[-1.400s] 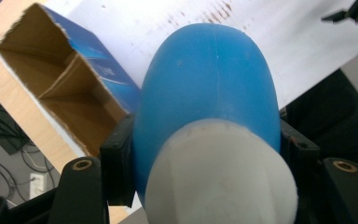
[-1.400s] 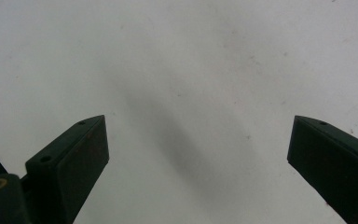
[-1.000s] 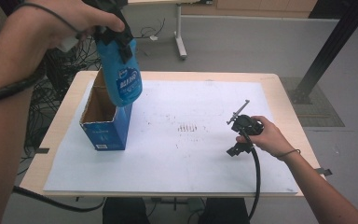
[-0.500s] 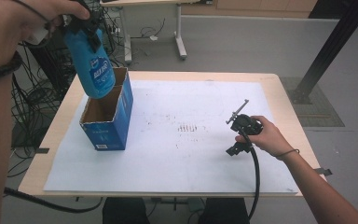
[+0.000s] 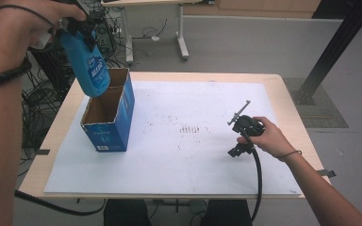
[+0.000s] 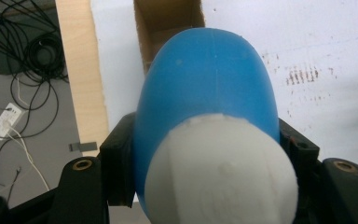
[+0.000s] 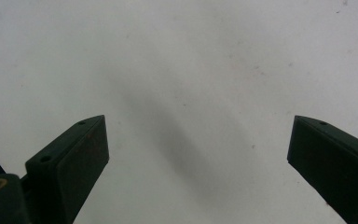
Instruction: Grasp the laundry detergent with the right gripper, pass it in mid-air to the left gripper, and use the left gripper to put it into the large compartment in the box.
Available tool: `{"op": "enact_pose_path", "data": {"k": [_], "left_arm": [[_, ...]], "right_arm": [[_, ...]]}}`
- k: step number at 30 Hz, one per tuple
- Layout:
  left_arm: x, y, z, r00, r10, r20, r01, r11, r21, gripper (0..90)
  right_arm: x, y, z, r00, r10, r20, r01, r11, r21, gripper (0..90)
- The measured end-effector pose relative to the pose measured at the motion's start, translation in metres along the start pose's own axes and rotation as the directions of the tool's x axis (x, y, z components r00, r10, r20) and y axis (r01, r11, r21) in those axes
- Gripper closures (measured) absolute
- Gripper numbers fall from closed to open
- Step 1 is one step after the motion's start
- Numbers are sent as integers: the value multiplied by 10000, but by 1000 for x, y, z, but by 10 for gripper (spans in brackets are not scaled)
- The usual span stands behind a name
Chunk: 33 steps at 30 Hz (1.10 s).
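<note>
The left gripper (image 5: 82, 30) is clamped on the neck end of a blue bottle (image 5: 87, 63), which hangs base-down above the far, left rim of the open box (image 5: 108, 134). In the left gripper view the bottle (image 6: 205, 88) blocks most of the box mouth (image 6: 168, 21), so the main risk is a blind descent: the base may catch the box wall, tip the light carton or skid it across the white sheet (image 5: 193, 165). The slick, rounded plastic could also slip in the jaws. The right gripper (image 5: 239, 134) rests well right of the box, jaws apart, too far to steady it.
</note>
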<state>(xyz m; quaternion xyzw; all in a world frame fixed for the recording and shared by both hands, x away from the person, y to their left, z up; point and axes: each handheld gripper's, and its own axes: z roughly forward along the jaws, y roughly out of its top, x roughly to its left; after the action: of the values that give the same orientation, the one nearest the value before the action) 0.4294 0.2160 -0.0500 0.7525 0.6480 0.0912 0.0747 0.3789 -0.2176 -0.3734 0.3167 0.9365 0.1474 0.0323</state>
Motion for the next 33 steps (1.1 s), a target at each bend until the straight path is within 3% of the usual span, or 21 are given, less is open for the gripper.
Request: {"op": "enact_pose_path", "data": {"k": [14, 33], "left_arm": [[1, 0, 41, 9992, -396, -36, 397, 9986, 354, 375], [-1, -4, 88, 9991, -413, -80, 419, 9939, 1017, 375]], "right_arm": [[2, 1, 2, 9999, -102, -13, 102, 9999, -5, 61], [4, 2, 5, 9999, -103, 21, 102, 9999, 33, 60]]}}
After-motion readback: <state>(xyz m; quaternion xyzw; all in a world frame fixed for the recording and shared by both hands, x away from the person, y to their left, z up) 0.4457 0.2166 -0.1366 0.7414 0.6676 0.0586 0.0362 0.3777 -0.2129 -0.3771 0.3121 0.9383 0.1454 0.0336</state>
